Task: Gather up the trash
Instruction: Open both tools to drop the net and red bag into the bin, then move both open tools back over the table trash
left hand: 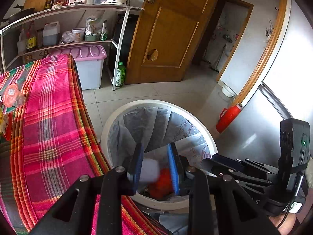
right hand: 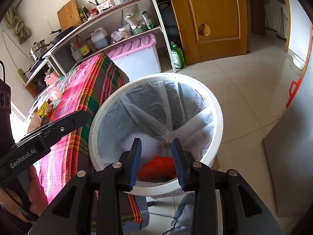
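Grippers hang together over a white bin (left hand: 212, 143) lined with a translucent plastic bag (right hand: 137, 105), which stands on the tiled floor just beside a table draped in a pink plaid cloth (left hand: 54, 121); the left gripper (left hand: 156, 168) has its blue pads parted, and a blurred white piece of trash (left hand: 149, 169) shows in the gap between them, apart from the right-hand pad, though whether it touches the left-hand pad I cannot tell; the right gripper (right hand: 157, 162) also stands with its jaws apart and nothing between them; below both, at the bottom of the bin, lie an orange wrapper (right hand: 156, 166) and a white ridged piece (right hand: 148, 143); on the tablecloth, well apart from the bin, rest a clear cup with a pink lid (left hand: 12, 97) and some yellow wrappers (right hand: 42, 107); behind the table stand a shelf rack (left hand: 121, 45), a pink-lidded storage box (left hand: 88, 66) and a green bottle (left hand: 120, 74) by a wooden door (left hand: 166, 35).
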Demonstrator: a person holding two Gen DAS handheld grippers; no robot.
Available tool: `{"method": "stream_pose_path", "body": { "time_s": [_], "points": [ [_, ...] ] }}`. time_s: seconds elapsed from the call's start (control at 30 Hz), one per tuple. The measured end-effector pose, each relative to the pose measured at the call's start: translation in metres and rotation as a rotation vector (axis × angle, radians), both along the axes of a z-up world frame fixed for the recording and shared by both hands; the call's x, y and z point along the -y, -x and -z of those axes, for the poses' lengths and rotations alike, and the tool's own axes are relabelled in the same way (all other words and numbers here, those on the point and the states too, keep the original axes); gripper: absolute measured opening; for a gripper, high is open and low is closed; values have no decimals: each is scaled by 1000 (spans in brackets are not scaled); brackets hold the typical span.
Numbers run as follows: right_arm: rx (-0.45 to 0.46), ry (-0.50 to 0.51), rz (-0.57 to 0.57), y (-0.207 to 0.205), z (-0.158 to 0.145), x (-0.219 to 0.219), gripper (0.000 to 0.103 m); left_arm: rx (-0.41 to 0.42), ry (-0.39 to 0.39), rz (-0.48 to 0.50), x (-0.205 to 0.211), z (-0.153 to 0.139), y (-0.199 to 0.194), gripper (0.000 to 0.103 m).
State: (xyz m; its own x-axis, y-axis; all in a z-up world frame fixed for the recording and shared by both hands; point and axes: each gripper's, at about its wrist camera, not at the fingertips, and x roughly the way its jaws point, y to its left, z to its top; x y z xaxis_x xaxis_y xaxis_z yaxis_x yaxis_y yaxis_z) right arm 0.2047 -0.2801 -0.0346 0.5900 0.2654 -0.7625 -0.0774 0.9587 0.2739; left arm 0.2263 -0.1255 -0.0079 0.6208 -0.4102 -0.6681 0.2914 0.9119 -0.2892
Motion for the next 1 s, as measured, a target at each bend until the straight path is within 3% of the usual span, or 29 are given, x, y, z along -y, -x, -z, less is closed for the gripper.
{"method": "stream_pose_path", "body": {
  "time_s": [0.23, 1.0],
  "points": [
    [31, 15, -10, 6, -10, -6, 39, 22, 5, -9, -9, -8, 9, 27],
    [140, 22, -94, 45, -52, -48, 40, 117, -9, -89, -64, -35, 60, 27]
  ]
}}
